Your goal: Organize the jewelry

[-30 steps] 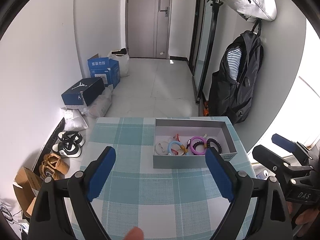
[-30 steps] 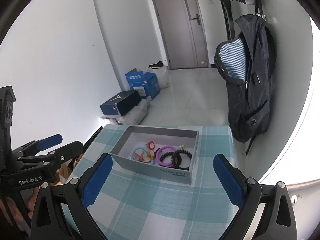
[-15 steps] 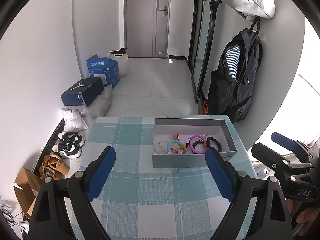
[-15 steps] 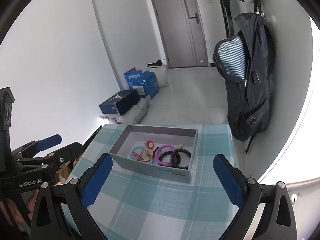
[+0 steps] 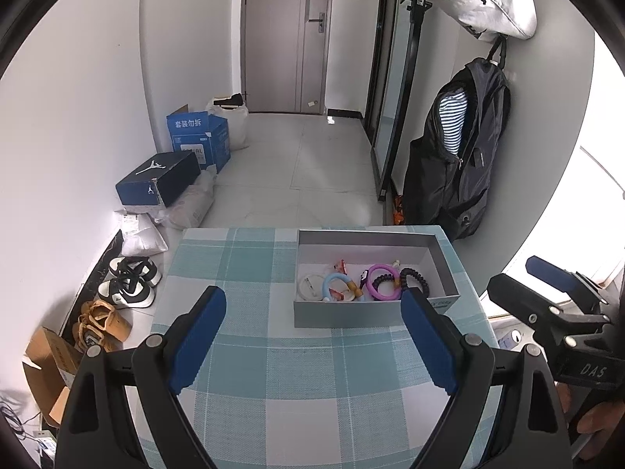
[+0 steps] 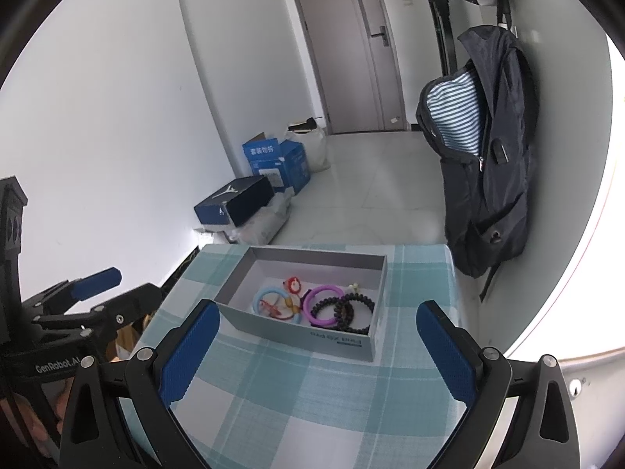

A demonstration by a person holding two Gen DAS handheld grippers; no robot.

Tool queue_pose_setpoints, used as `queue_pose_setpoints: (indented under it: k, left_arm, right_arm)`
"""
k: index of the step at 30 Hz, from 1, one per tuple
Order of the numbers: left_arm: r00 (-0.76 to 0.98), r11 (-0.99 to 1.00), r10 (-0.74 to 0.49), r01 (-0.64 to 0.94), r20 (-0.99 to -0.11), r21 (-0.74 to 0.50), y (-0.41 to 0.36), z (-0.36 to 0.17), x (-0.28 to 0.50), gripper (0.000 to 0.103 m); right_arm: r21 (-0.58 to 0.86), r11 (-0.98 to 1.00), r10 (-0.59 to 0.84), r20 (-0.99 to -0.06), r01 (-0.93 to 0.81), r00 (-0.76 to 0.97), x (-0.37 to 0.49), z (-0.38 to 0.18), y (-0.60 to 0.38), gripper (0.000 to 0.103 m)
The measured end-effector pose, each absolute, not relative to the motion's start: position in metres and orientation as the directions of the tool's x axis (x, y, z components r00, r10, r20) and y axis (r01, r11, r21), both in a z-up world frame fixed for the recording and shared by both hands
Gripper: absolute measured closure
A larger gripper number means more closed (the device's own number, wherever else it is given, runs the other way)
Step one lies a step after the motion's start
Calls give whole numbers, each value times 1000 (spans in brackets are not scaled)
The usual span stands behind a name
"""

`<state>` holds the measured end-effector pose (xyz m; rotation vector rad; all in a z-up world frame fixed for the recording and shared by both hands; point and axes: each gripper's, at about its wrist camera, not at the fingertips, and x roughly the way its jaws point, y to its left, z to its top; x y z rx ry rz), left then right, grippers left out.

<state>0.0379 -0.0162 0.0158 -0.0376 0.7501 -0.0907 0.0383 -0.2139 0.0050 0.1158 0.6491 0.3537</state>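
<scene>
**Handling small rings from a shallow box: both grippers poised, nothing held**

Resting near the far right part of the checked tablecloth (image 5: 312, 371), the grey cardboard box (image 5: 351, 314) sits right of centre in the left wrist view and at mid-frame in the right wrist view, open at the top. It holds all the jewelry that can be seen: a white ring (image 5: 309, 287), a light-blue bangle (image 5: 332, 281), a purple bangle (image 5: 384, 287) and two black beaded bracelets (image 6: 347, 312) (overlapping each other and the purple one), plus a small red charm (image 6: 291, 284) whose form is too small to tell.

The left gripper (image 5: 312, 346) fills the lower part of its own frame with jaws spread wide and only cloth between the blue pads. The right gripper (image 6: 318, 349) stands likewise wide and empty, just short of the box's near wall.

Judged by appearance, every piece is light. The bangles look smooth and stiff, so they may slip or spring from flat pads; a pinch across one side of the hoop, not across its full width, seems the safer hold. The beaded bracelets probably flex and drape, and may drag a neighbour along where they overlap. The box walls limit the approach, so a steep entry from above suits the pieces lying close to the near wall. The box itself looks light enough to slide on the cloth if nudged.
</scene>
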Motion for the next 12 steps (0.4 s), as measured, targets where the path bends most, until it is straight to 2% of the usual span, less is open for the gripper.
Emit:
queue_pose_setpoints:
  k: [12]
  left_arm:
    - [727, 993, -110, 59, -678, -98, -10, 15, 40, 15]
  right_arm:
    - [209, 935, 355, -574, -288, 738, 38, 5, -214, 1]
